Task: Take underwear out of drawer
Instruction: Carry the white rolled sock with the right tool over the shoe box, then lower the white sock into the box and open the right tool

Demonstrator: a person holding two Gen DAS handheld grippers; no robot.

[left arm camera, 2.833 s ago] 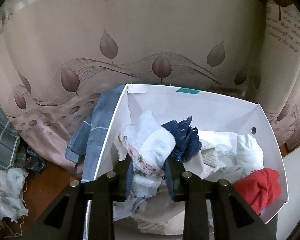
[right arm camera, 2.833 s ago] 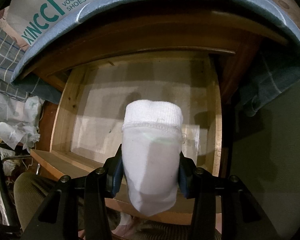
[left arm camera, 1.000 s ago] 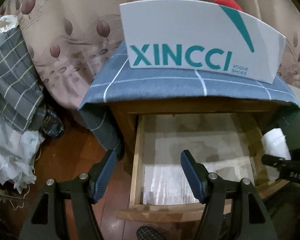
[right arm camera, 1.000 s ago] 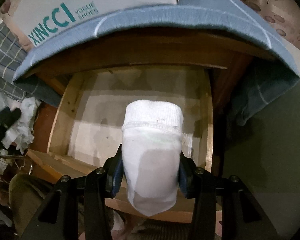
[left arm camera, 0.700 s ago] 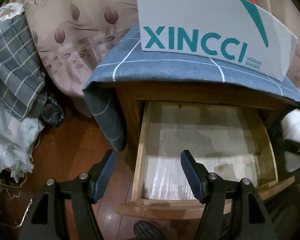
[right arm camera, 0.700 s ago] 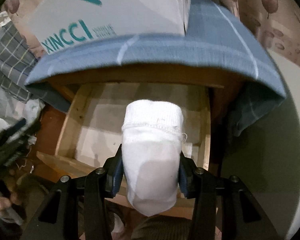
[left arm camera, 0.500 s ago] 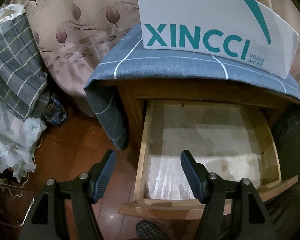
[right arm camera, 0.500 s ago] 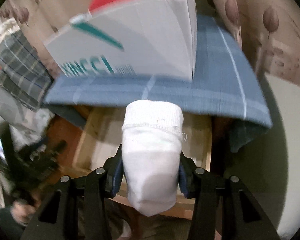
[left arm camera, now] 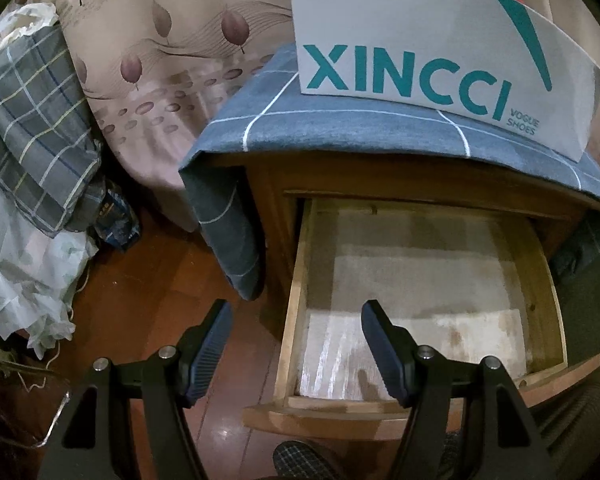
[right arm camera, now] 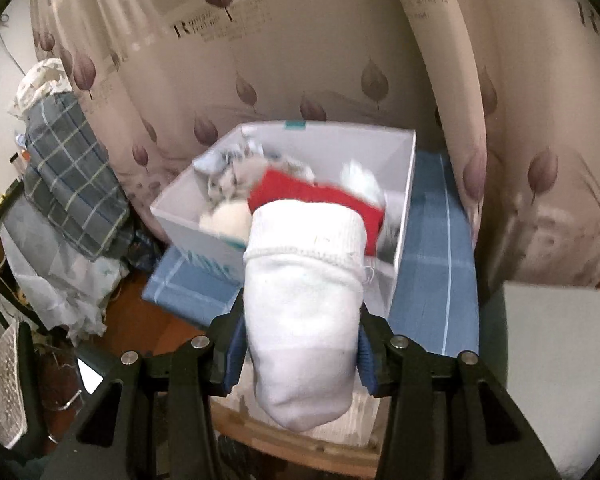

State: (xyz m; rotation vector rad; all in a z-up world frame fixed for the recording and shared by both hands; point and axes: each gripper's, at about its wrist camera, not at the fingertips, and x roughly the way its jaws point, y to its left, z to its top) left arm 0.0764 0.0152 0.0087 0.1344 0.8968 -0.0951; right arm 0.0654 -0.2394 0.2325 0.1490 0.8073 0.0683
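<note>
My right gripper (right arm camera: 300,344) is shut on a rolled white garment (right arm camera: 304,312) and holds it in the air above the nightstand, in front of a white shoe box (right arm camera: 404,184). The box holds several pieces of clothing, among them a red one (right arm camera: 300,192). My left gripper (left arm camera: 296,344) is open and empty, low in front of the open wooden drawer (left arm camera: 296,304). The drawer shows only its pale paper lining (left arm camera: 416,280). The white box marked XINCCI (left arm camera: 420,44) stands on the nightstand above the drawer.
A blue checked cloth (left arm camera: 340,128) covers the nightstand top and hangs down its left side. A leaf-patterned curtain (right arm camera: 340,40) hangs behind. Plaid bedding (left arm camera: 32,128) and white fabric (left arm camera: 16,264) are piled on the wooden floor at left.
My right gripper has risen with the white garment from over the drawer to above the nightstand, facing the open shoe box. My left gripper has stayed open in front of the drawer.
</note>
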